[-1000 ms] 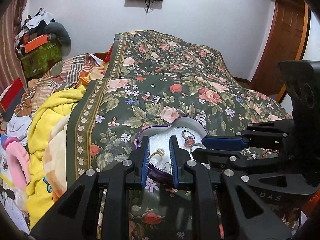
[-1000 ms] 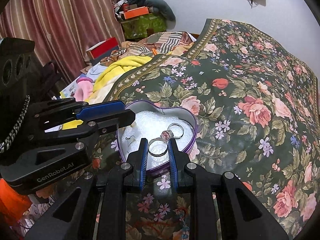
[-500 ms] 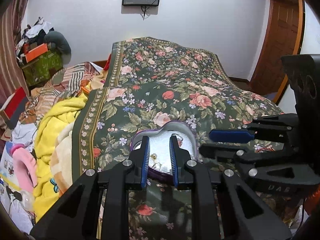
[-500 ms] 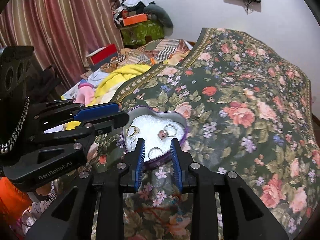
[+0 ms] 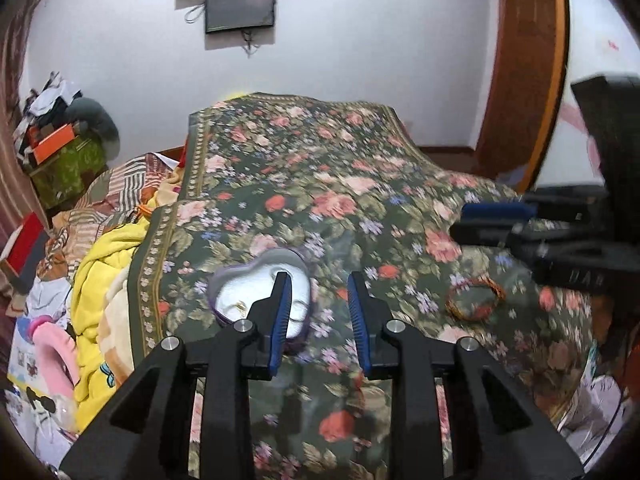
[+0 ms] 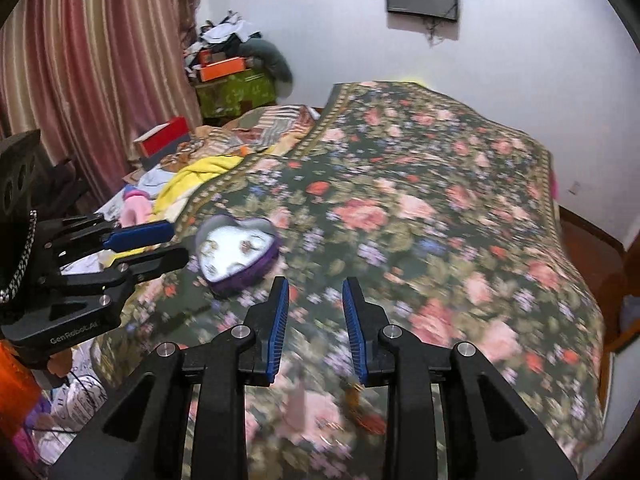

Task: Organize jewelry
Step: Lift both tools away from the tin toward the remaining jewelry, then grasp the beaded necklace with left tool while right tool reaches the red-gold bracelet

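Both grippers are seen raised above the bed, black angular frames tipped with ribbed blue pads; the left gripper [image 5: 318, 304] is spread apart with nothing between its fingers, and the right gripper [image 6: 313, 308] is likewise parted and empty. A heart-shaped tin [image 6: 236, 250] with a purple wall and a white grainy lining is set on the flowered bedspread [image 6: 420, 220] near its left bordered edge, and small rings [image 6: 245, 245] are seen lying inside it, though blur hides their detail. In the left view the tin [image 5: 244, 292] is partly covered by the left finger, and a gold ring [image 5: 239, 306] is made out on the lining. A woven brown bracelet [image 5: 475, 298] lies flat on the bedspread toward the near right corner, well apart from the tin. The cloth is dark green, printed with pink roses and edged with a pale patterned band. Compared with a second ago, both grippers have been lifted and drawn back from the tin, their fingers have been widened from a narrow gap, and the ring formerly between the right fingers now lies in the tin.
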A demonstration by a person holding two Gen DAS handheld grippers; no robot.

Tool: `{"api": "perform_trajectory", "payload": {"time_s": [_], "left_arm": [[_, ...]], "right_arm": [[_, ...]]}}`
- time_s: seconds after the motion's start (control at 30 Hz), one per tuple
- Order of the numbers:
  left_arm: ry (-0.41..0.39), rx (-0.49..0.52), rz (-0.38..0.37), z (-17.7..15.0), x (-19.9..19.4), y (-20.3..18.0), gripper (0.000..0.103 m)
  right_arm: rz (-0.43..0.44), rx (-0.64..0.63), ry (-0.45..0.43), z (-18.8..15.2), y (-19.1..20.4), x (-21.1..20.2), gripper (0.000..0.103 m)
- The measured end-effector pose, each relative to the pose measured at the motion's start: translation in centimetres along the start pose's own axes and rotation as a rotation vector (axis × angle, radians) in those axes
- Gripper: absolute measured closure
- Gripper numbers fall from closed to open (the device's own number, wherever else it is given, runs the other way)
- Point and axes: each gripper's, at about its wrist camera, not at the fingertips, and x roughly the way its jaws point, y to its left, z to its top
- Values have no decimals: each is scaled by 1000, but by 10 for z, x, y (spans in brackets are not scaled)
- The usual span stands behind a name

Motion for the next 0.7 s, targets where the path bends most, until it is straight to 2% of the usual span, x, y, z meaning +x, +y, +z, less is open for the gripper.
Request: {"api": "perform_trajectory", "payload": {"time_s": [0.2, 0.3, 0.33, 0.6, 0.7], "left_arm": [[73, 35, -41, -14, 11, -24, 74], [117, 25, -55, -23, 22, -30, 61], [135, 23, -60, -26, 27, -32, 59], [263, 41, -98, -48, 65, -46, 56], [288, 43, -114, -53, 75, -49, 55]], "right_arm": [[-43, 38, 22, -23, -24, -13, 73], [-61, 53, 40, -37, -34, -15, 66], [-67, 56, 44, -42, -37, -17, 63], [-89, 59, 139, -69, -52, -4, 62], [-84, 50, 173, -73, -53, 5, 62]]}}
